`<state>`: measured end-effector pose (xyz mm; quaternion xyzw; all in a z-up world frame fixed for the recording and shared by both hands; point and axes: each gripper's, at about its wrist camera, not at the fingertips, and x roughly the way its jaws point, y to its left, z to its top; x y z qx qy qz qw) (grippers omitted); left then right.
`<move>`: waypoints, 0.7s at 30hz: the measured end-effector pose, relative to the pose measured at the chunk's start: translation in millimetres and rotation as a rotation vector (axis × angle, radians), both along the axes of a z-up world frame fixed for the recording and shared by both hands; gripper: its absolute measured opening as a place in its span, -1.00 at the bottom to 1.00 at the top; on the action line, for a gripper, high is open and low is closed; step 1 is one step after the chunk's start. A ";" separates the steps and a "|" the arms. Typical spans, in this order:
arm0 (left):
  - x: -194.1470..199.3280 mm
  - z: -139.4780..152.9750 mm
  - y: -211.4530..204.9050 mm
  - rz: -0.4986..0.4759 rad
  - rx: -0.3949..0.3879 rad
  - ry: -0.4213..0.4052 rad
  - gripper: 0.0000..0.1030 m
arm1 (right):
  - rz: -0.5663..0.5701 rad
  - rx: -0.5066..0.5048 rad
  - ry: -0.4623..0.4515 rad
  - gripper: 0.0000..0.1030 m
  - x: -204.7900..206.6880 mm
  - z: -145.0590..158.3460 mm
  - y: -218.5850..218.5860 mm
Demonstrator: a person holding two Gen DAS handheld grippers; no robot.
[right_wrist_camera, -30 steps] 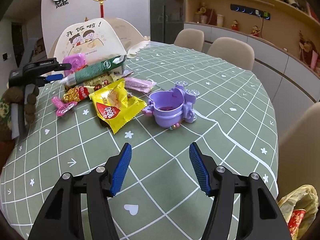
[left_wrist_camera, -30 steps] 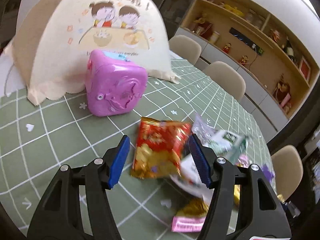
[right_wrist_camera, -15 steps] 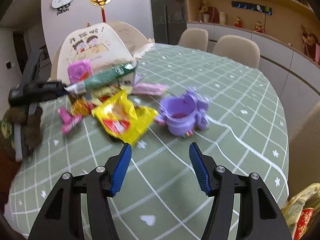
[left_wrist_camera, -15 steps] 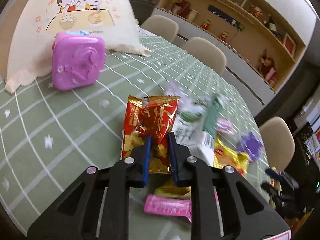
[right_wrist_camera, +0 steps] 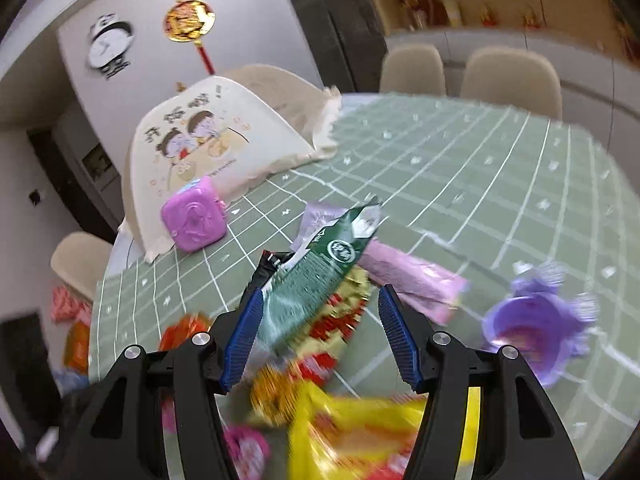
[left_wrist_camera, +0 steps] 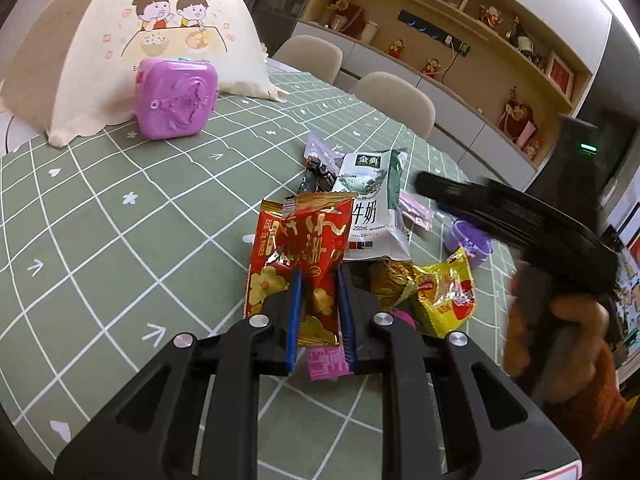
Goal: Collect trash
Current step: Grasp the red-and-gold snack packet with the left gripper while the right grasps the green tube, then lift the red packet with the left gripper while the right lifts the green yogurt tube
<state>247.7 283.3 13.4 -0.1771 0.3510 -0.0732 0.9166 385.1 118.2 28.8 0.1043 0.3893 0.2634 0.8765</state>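
Your left tongs (left_wrist_camera: 318, 312) are pinched nearly closed on the red and gold foil snack packet (left_wrist_camera: 298, 264), gripping its lower half, with the crumpled top standing up between the blue pads. That packet sits at the near edge of the trash heap on the green grid-patterned counter (left_wrist_camera: 120, 240). Just behind it lies the white and green milk pouch (left_wrist_camera: 372, 208), and to its right the yellow snack wrapper (left_wrist_camera: 448, 292). A pink wrapper (left_wrist_camera: 326, 362) shows beneath the tongs.

Your right tongs (right_wrist_camera: 320, 340) stand wide open, holding nothing, poised over the same heap. The green side of the milk pouch (right_wrist_camera: 320, 276) lies between the blue pads (right_wrist_camera: 242, 344), close against the left one; whether it touches is hard to tell. The blurred yellow wrapper (right_wrist_camera: 360, 436) lies below.

The pink square plastic box (left_wrist_camera: 176, 98) stands well apart from the heap, against the cream fabric food cover (left_wrist_camera: 172, 28). The small purple plastic toy pot (right_wrist_camera: 532, 332) sits to the right of the heap.
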 end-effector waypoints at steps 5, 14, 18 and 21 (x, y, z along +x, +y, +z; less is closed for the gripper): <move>-4.8 3.8 4.5 0.009 0.007 -0.022 -0.68 | -0.030 0.004 0.091 0.10 28.0 -19.2 19.8; -9.8 3.1 6.7 0.010 -0.015 -0.014 -0.68 | 0.067 -0.062 -0.051 -0.26 0.5 1.9 12.5; -11.5 6.0 -4.4 -0.014 -0.028 -0.022 -0.68 | 0.080 -0.122 -0.161 -0.40 -27.9 28.0 -13.8; -13.2 6.3 -21.2 -0.043 -0.030 -0.021 -0.68 | 0.071 -0.146 -0.205 -0.41 -43.4 39.4 -35.4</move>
